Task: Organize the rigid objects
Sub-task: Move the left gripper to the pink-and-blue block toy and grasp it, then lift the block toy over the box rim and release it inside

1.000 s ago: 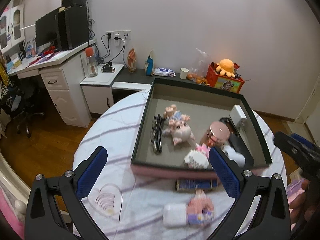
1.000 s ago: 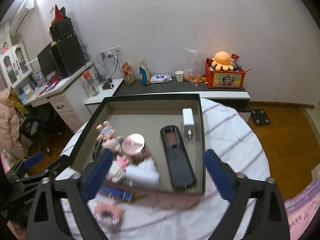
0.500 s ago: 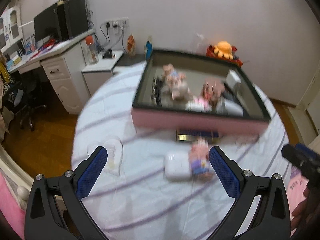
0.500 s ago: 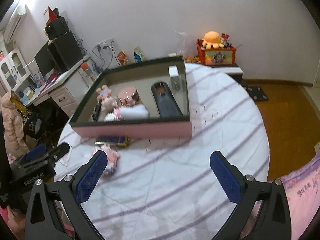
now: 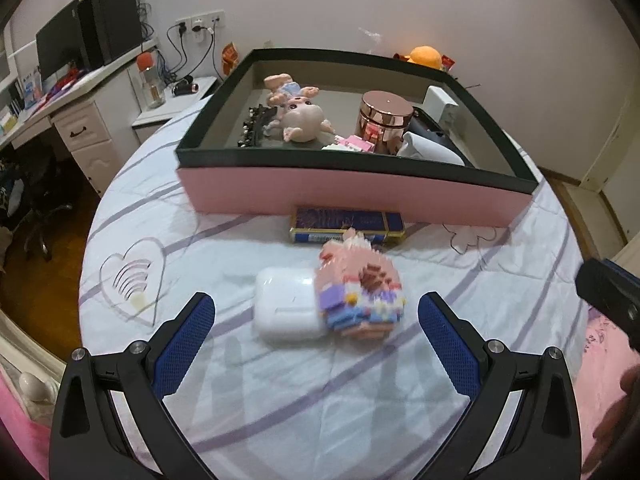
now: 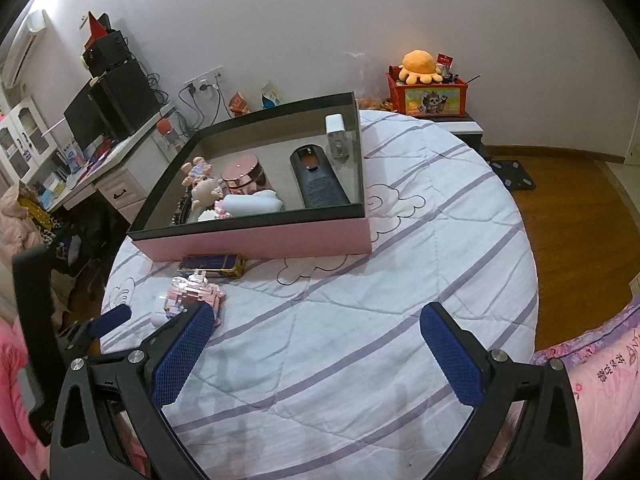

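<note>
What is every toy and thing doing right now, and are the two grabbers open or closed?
left gripper: open, empty
right gripper: open, empty
pink box: lidless, holding things
brick toy: on table, touching white case
white case: closed, flat
blue tin: flat by box
pig doll: lying in box
copper jar: upright, lidded

L claw (image 5: pixel 316 320), R claw (image 6: pixel 316 330): blk frames, blue pads (silver screws).

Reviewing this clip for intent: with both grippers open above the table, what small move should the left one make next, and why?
Probably ease the left gripper forward and down around the pink block figure. It lies outside the box, against the white case, directly between the open jaws.
</note>
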A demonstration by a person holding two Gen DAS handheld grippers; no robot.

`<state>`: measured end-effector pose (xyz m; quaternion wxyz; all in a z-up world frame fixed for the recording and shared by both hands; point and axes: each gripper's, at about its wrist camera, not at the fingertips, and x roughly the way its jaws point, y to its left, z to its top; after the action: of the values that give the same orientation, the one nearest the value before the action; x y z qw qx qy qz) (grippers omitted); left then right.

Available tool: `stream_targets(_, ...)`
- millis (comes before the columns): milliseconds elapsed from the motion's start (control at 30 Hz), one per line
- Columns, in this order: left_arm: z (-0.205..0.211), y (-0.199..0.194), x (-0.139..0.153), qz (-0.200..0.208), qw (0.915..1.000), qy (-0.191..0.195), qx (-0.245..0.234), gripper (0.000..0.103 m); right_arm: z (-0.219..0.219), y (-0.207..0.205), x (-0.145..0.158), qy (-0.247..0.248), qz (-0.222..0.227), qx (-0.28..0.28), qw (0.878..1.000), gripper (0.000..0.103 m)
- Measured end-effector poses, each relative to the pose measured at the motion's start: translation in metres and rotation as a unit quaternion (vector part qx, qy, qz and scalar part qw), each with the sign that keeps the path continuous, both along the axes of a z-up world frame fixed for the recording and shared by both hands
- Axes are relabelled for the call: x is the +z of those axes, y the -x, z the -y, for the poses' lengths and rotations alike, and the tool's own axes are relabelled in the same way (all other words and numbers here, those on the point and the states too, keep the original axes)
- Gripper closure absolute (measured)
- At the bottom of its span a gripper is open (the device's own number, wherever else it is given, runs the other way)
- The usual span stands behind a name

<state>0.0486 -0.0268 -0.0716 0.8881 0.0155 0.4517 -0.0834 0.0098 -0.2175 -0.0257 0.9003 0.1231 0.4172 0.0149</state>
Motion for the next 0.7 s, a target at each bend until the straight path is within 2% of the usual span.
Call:
stream_targets(100,0.007,-0.006,-0.004,0.008,0.9999,-0.013,-0.006,0.0,0.004,-0.001,-0.002,0.0,-0.003,-0.004,1.0,0.0)
stream_targets(200,0.014,-0.01,-0.014,-0.009,0.9997,0.003,-0.024,0.005,0.01,-0.003,-0.005,-0.002,-0.006,-0.01,1.0,0.0)
stream_targets(267,0.019,-0.011,-0.021,-0.013,0.9994,-0.004,-0.031,0.006,0.012,-0.004,-0.006,-0.003,-0.008,-0.012,1.0,0.0)
stream_targets(333,0.022,-0.013,-0.027,-0.026,0.9989,0.0,-0.039,0.014,0.013,-0.005,-0.007,-0.003,-0.01,-0.012,1.0,0.0)
stream_targets(367,0.023,-0.012,-0.028,-0.021,0.999,-0.003,-0.04,0.014,0.014,-0.006,-0.007,-0.004,-0.01,-0.012,1.0,0.0)
stream_targets(467,0.024,-0.013,-0.026,-0.013,0.9988,-0.006,-0.046,0.025,0.014,-0.008,-0.008,-0.004,-0.012,-0.013,1.0,0.0)
stream_targets(667,0.018,-0.021,-0.018,-0.01,0.9978,0.026,-0.061,0.036,0.012,-0.008,-0.008,-0.003,-0.012,-0.01,1.0,0.0)
stream_targets(700,0.019,-0.021,-0.015,-0.007,0.9975,0.03,-0.063,0.041,0.012,-0.008,-0.008,-0.002,-0.012,-0.01,1.0,0.0)
